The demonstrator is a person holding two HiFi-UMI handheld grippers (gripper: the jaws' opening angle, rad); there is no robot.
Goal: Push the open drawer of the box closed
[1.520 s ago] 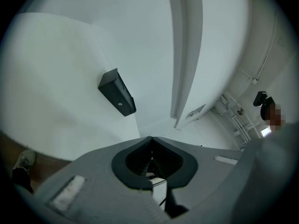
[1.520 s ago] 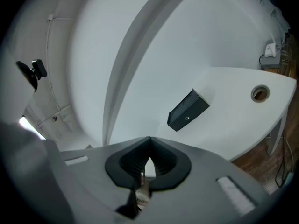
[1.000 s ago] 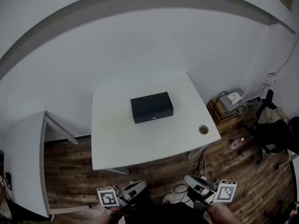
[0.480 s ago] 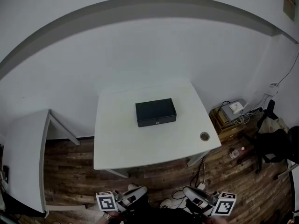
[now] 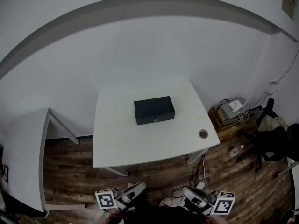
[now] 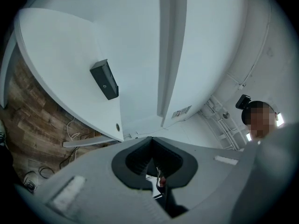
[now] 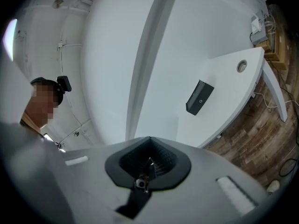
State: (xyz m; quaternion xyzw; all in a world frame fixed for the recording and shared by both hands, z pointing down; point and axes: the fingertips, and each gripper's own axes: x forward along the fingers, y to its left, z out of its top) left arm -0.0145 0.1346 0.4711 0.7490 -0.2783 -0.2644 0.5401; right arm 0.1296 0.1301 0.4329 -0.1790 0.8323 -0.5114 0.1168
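Black box (image 5: 154,110) sits on the white desk (image 5: 140,148), midway between the left and right edges and nearer the far edge, its front facing the near edge; whether its drawer stands out cannot be told. A round hole (image 5: 202,133) lies by the desk's near right corner. Both grippers hang over the wood floor (image 5: 70,181), well apart from the near edge: left gripper (image 5: 139,186) jaws pressed together on nothing, right gripper (image 5: 188,191) jaws likewise

Head view high, looking steeply down on the desk (image 5: 121,143).
Both gripper views face it from far back, sharing desk and black box (image 5: 154,110).
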